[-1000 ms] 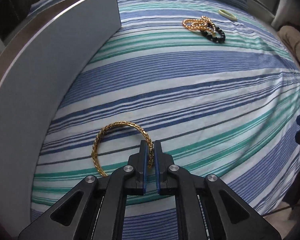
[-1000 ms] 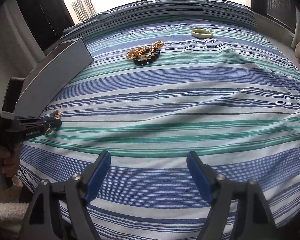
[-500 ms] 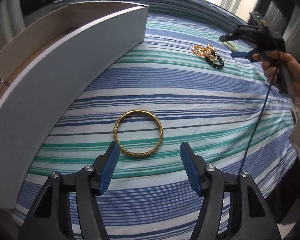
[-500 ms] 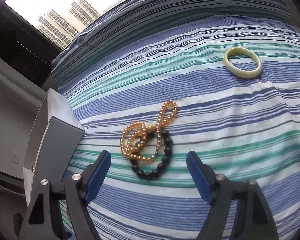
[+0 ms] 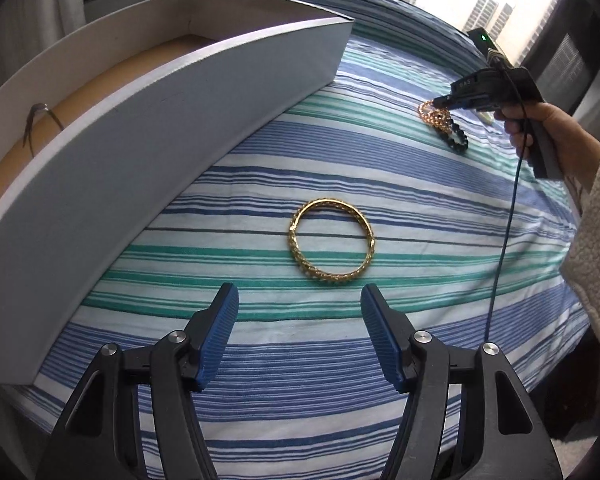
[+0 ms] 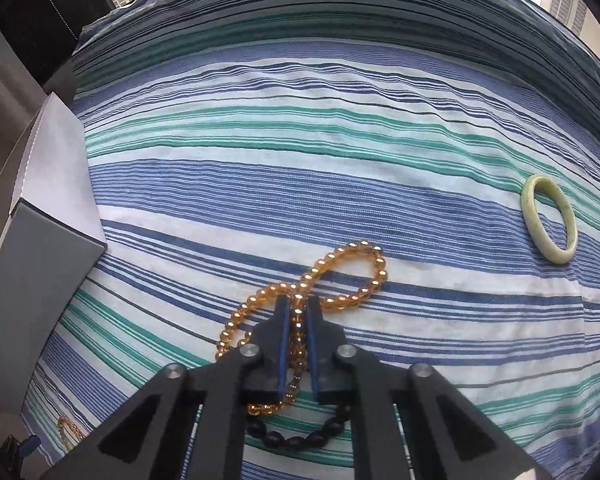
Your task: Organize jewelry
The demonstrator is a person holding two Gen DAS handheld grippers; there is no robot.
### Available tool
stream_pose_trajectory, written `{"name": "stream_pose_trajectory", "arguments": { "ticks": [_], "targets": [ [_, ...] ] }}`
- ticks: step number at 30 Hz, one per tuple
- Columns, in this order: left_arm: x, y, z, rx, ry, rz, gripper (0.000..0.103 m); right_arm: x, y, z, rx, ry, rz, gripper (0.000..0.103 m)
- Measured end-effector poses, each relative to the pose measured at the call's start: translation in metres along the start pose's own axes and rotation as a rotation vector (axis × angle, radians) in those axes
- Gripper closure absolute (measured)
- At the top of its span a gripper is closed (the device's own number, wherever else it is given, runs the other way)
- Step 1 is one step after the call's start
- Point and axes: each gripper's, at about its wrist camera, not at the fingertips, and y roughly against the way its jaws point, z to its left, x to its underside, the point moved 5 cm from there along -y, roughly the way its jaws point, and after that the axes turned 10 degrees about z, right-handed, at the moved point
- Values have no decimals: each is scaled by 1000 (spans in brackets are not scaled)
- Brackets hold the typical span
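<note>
Four pieces of jewelry lie on the bed: one gold bangle [image 5: 331, 242], one amber bead strand [image 6: 340, 280], one black bead bracelet [image 6: 296, 436], one green bangle [image 6: 550, 218]. One white box [image 5: 172, 120]. Two grippers.

Left tongs [image 5: 300, 330]: black frame, blue-lined fingers [image 5: 220, 330] spread apart with nothing between them, angled downward. Right tongs [image 6: 297, 322]: black frame, blue pads drawn together and pinching a strand of amber beads [image 6: 342, 276], angled downward; in the left wrist view they [image 5: 438, 101] show from the side, tips low, a cable trailing from the body. Right hand [image 5: 534, 126]: wrapped round the pistol-style handle, a fleecy cream sleeve [image 5: 596, 248] covering the forearm.
</note>
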Motion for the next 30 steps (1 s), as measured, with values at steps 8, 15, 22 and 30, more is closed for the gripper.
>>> {"name": "stream_pose_trajectory", "arguments": {
  "ticks": [8,15,22,30],
  "targets": [
    [7,6,12,-10,26,-11,38,31,62,25,-175,-7,-145,95],
    [11,12,19,-21,34,-23,38,78,131,43,-286,43,-261,95],
    [17,25,11,-28,-27,-45,38,144,174,62,-375,70,-339,95],
    [20,25,-4,-99,-123,-42,31,226,193,68,-379,61,-413,95]
  ]
}}
